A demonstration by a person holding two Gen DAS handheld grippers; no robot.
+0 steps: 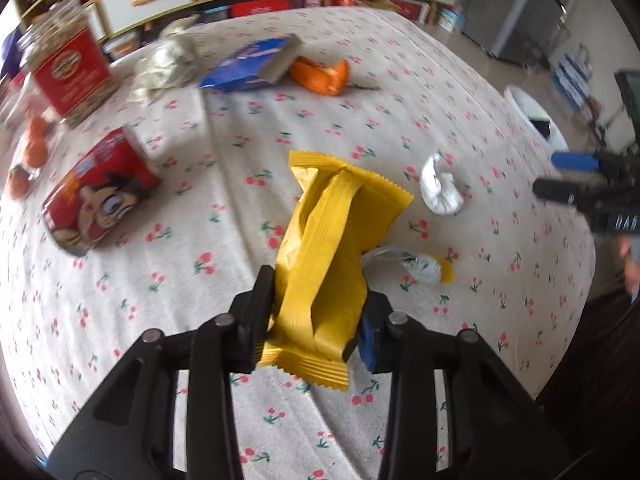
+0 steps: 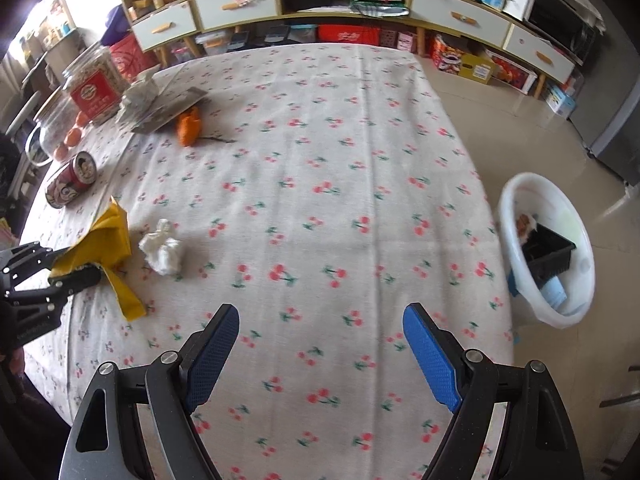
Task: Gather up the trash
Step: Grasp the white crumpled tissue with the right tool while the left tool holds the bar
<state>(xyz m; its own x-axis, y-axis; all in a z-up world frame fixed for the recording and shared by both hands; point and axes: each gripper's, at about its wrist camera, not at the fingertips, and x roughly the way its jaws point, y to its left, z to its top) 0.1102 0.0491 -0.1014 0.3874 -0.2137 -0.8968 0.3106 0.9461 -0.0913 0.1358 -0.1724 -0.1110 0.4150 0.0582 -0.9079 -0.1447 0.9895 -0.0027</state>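
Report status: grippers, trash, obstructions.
Left gripper shut on yellow wrapper. Right gripper open, holding nothing. Crumpled tissue between wrapper and white bin.

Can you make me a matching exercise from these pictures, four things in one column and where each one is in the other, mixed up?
Things:
1. yellow wrapper
2. white bin
3. crumpled tissue
4. red can

Places or states:
A. on the floor beside the table
B. lying on its side near the jar
C. clamped in the left gripper
D. loose on the cloth, near the wrapper

Pairs: 1-C, 2-A, 3-D, 4-B
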